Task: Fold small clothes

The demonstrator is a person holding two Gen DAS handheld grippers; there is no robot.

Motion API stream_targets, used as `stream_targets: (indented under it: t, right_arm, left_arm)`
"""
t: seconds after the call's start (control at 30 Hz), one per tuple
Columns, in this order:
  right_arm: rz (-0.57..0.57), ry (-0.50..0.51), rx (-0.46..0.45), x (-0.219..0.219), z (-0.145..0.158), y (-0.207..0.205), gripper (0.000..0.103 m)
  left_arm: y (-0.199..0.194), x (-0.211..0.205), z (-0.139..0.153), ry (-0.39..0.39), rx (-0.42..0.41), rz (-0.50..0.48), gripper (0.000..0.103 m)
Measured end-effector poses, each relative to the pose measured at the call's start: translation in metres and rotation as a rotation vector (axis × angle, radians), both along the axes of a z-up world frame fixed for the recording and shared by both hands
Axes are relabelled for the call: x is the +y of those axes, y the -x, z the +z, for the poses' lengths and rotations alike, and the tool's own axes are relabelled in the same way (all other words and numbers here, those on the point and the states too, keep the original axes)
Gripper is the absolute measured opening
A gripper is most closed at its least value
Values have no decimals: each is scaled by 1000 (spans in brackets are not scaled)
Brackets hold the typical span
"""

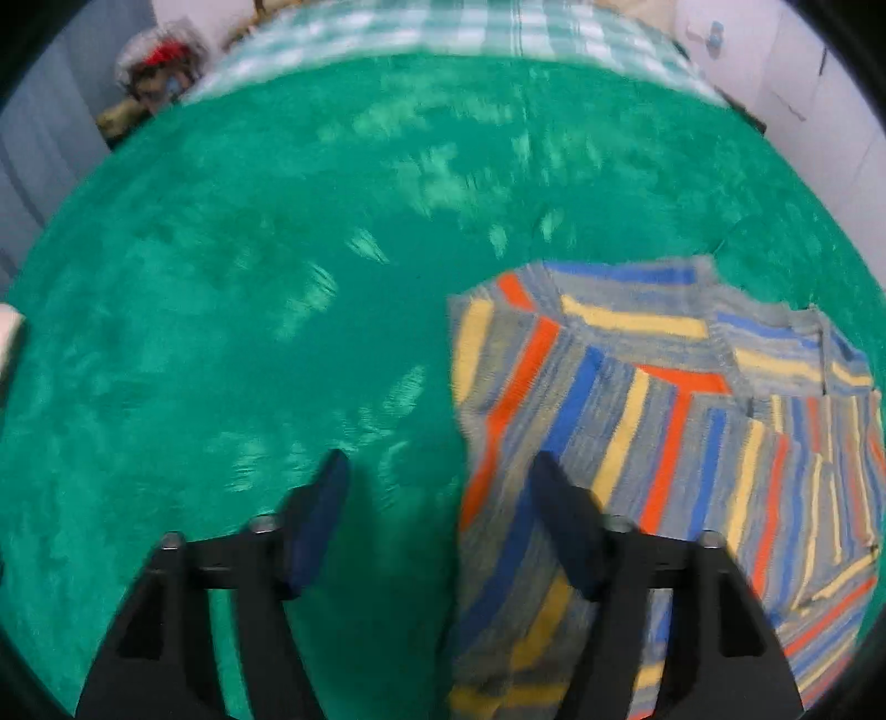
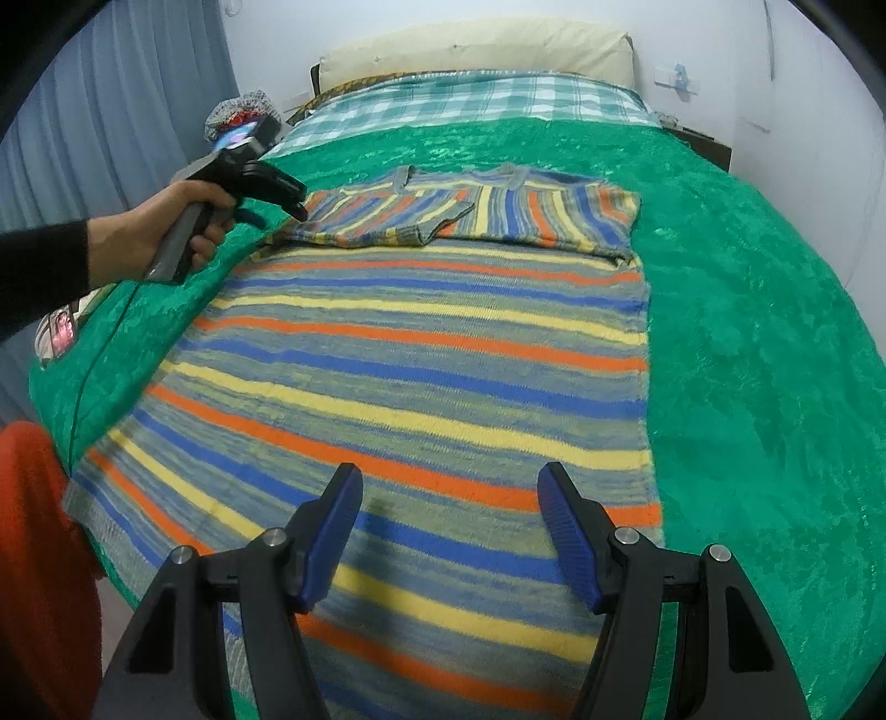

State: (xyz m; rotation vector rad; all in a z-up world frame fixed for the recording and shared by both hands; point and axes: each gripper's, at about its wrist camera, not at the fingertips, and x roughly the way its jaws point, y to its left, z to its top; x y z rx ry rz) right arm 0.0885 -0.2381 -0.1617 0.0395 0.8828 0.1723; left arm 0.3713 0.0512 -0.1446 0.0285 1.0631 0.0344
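Note:
A striped knit sweater [image 2: 421, 354] in grey, blue, orange and yellow lies flat on a green blanket [image 2: 764, 343], both sleeves folded in across its far end. My right gripper [image 2: 448, 493] is open and empty, just above the sweater's near hem. My left gripper [image 1: 437, 476] is open and empty over the sweater's [image 1: 637, 421] left edge; one finger is over the blanket [image 1: 221, 310], the other over the cloth. In the right wrist view the left gripper [image 2: 288, 202] is held by a hand at the sweater's far left corner.
A plaid sheet [image 2: 476, 97] and a cream pillow [image 2: 476, 47] lie at the bed's head. A grey curtain [image 2: 111, 111] hangs at the left. An orange cloth [image 2: 39, 554] is at the near left. A white wall [image 2: 803, 111] bounds the right.

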Motion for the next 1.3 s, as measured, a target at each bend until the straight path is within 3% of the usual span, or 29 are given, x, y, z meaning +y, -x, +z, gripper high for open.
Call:
stream_targets:
  t: [0.13,0.23,0.4,0.53,0.6,0.7,0.83,0.97,1.3]
  right_arm:
    - [-39,40,-18,-10,7,2,66]
    - [-74,48,-4,-23,9,1,66]
    - [-100,52,28,-31,11,6,66]
    - [-140,62,31,-30,9,13,66]
    - [-162,83,1,-30,10,17,66]
    - [-178,109,-39,-31,7,20,66]
    - [-222,71,29,-40,-21,13,66]
    - [-223,98,9,-35,-24,14,73]
    - [-219,85,-18,-34,-36,16,80]
  left_arm:
    - [60,-9,20,58,-30,-86,75]
    - [103,-28,19,89,-9,-201,79]
    - [214,-66,4,126,29,-369,84]
    - [262,-75,-20,112,39,-373,90]
    - [278,-72,-30,101,-36,-329,97]
    - [283,-72,-37,88,-75,-327,100]
    - [281,-71,-41,97,-73,-343,102]
    - [286,-72,-43,92,-96,-347,102]
    - [289,-72,-46,80,-114,-349,102]
